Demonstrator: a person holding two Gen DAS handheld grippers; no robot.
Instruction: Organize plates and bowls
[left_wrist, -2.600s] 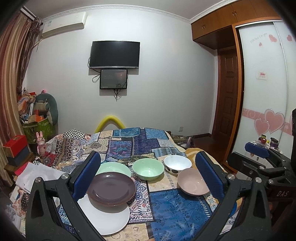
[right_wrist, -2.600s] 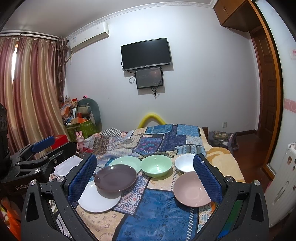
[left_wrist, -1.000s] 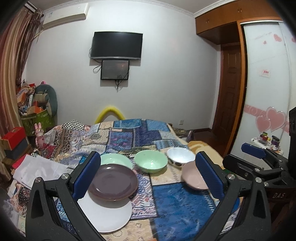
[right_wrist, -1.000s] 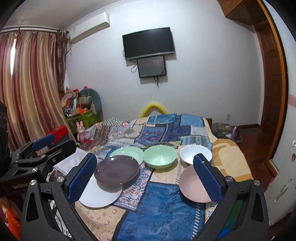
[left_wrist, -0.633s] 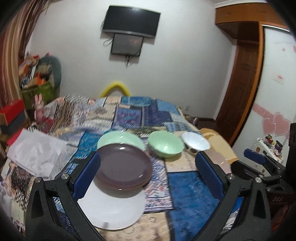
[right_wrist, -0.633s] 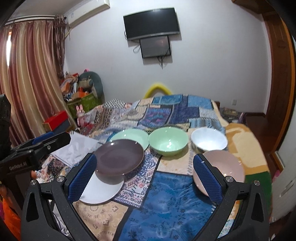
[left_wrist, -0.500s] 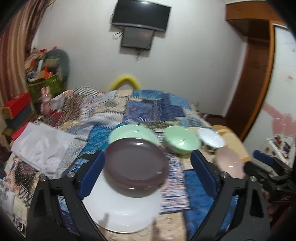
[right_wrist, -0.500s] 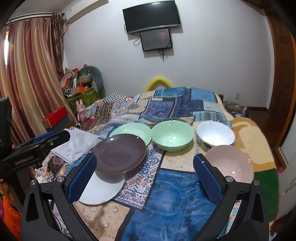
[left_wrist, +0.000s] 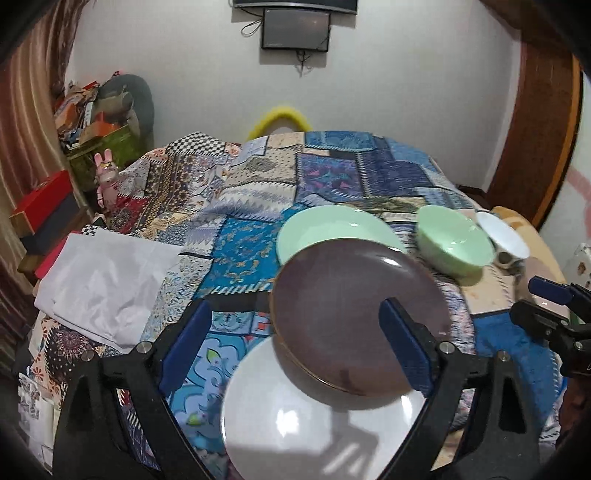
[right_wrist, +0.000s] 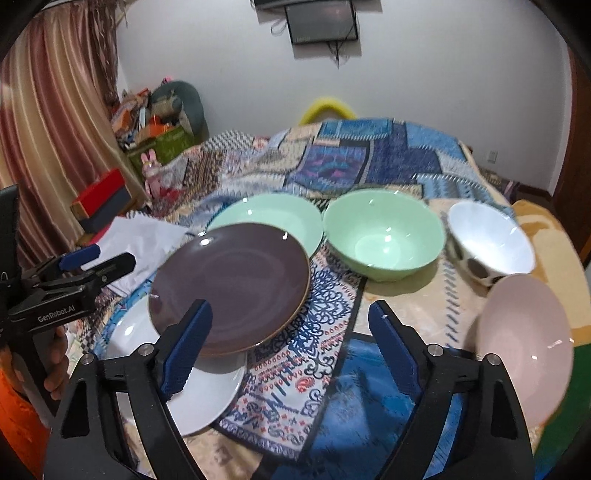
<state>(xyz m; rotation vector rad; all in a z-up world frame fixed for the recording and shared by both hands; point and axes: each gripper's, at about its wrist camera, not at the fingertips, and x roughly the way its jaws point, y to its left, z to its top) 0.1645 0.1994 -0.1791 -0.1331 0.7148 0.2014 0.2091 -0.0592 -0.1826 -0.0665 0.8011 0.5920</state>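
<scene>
A dark brown plate (left_wrist: 354, 317) lies tilted across a white plate (left_wrist: 317, 417) and a pale green plate (left_wrist: 332, 229). To the right stand a green bowl (right_wrist: 384, 236), a white spotted bowl (right_wrist: 491, 243) and a pink bowl (right_wrist: 524, 339). My left gripper (left_wrist: 295, 317) hangs open over the brown plate's left part, its pads clear of it. My right gripper (right_wrist: 288, 317) hovers over the patterned cloth between the brown plate and the pink bowl. Its jaws are closing with nothing pressed between them. Each gripper shows at the edge of the other's view.
The dishes sit on a patchwork cloth (left_wrist: 243, 254). A white sheet (left_wrist: 103, 280) lies at the left. Beyond it are a red box (left_wrist: 40, 203), a pink rabbit toy (left_wrist: 105, 177) and piled clutter. A hand (right_wrist: 55, 362) holds the left gripper. A wooden door frame (left_wrist: 539, 147) stands at the right.
Both grippers have come forward and down towards the dishes and now tilt more steeply at them. Both pairs of jaws stand a little narrower than before.
</scene>
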